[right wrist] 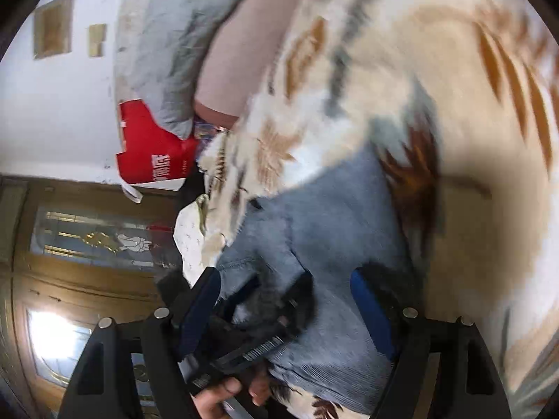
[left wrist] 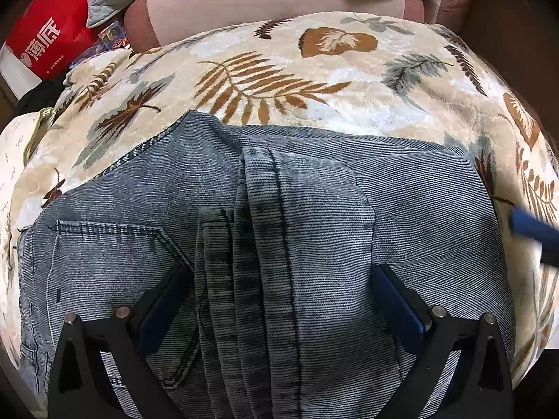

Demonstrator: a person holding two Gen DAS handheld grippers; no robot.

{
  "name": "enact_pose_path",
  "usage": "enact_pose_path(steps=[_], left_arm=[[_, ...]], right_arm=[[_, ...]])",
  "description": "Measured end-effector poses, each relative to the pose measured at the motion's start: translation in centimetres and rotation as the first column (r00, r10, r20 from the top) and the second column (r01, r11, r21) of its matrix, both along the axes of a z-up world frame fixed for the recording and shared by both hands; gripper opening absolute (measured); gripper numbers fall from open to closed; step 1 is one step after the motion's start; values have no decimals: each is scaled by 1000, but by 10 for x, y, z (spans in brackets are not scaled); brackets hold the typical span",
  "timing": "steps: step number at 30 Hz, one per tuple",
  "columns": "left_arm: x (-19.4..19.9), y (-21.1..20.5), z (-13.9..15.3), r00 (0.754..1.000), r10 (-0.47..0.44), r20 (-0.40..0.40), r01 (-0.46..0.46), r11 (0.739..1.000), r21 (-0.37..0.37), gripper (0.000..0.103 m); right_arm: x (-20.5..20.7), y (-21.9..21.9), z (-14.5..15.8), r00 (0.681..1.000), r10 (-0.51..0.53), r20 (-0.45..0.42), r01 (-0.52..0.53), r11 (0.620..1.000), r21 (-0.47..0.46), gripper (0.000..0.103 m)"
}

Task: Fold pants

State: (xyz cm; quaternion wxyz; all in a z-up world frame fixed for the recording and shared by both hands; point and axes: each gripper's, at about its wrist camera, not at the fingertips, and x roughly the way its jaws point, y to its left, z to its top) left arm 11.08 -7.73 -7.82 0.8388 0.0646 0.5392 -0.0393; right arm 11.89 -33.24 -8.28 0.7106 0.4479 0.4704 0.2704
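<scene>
The left claw (left wrist: 279,310) stands with its jaws apart above the folded pants (left wrist: 314,209), clamping nothing; the right claw (right wrist: 283,300) is likewise spread and empty beside them. The pants lie on a leaf-patterned blanket (left wrist: 265,80); a red bag (left wrist: 49,38) sits beyond the blanket's edge.

A: The left wrist camera looks steeply down, close over the jeans (left wrist: 279,244) on the leaf-print blanket (left wrist: 279,70).

B: The right wrist camera, blurred and tilted, faces across the same jeans (right wrist: 332,209), blanket (right wrist: 454,139) and red bag (right wrist: 150,153).
</scene>
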Motion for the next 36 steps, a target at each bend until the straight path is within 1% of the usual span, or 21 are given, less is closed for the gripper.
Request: enact_pose_path(steps=[3,6,7,8,12,13,15,16,17,18,20,22,24,25,27,28,29,31,33,35,36], left_arm=[[-1,-1,-1,1000,4,0,-4,1000,-3,103],[-2,-1,-2,1000,5,3,-5,1000,-4,103],[-2,-1,-2,1000,5,4,-5,1000,-7,103],[-3,0,-1,1000,5,5,-5,1000,-11,103],[-3,-1,-1,1000,8,7,-8,1000,-10,103],[-4,-1,0,1000,10,8,-9,1000,-10,103],[-4,-1,0,1000,10,7,-10,1000,-8,103],[-5,-1,0,1000,7,9,-7,1000,-10,103],[-6,0,2,1000,6,14,-6,1000,-19,103],[-7,1,3,1000,5,14,-5,1000,-26,103],[-6,3,5,1000,10,2,-10,999,-36,103],[-9,6,10,1000,17,11,-17,998,-57,103],[-17,9,19,999,27,27,-25,997,-76,103],[-22,12,26,999,26,44,-22,996,-88,103],[-32,18,36,997,31,74,-23,995,-98,103],[-37,22,41,996,34,84,-25,994,-104,103],[-46,29,48,994,35,101,-23,993,-118,103],[-58,41,58,991,42,131,-26,992,-123,103],[-72,63,66,984,81,156,-59,989,-138,103],[-92,92,69,974,157,166,-127,976,-179,103],[-101,103,69,968,191,165,-159,968,-193,103]], right_arm=[[34,8,-6,1000,12,-4,-13,1000,-16,80],[57,7,-33,997,-10,-75,6,999,-54,80],[58,5,-41,996,-16,-87,15,1000,-13,80],[56,3,-38,997,-27,-78,27,1000,-2,80],[45,5,-11,1000,-14,3,14,1000,-28,80],[47,6,-11,1000,-16,12,16,999,-38,80],[59,9,-27,1000,-5,-17,4,997,-76,82],[63,8,-38,999,-9,-44,7,999,-46,82],[58,4,-35,999,-38,-38,37,999,-20,81],[49,2,-24,999,-37,-28,36,999,-11,81],[29,5,-4,999,12,32,-11,1000,-17,81],[-3,5,11,998,34,61,-33,999,-28,82],[-32,3,9,998,43,52,-44,999,4,82],[-46,3,1,999,40,23,-40,999,5,84],[-61,4,-22,998,45,-37,-46,999,-14,88],[-64,7,-40,995,48,-86,-51,998,-33,86],[-68,3,-42,998,19,-64,-19,1000,-10,86],[-71,-1,-31,999,12,-52,-11,1000,10,86],[-79,-2,-12,1000,6,21,-7,1000,30,86],[-83,1,-7,998,11,57,-12,1000,21,87],[-82,5,-12,998,15,54,-15,1000,-7,91]])
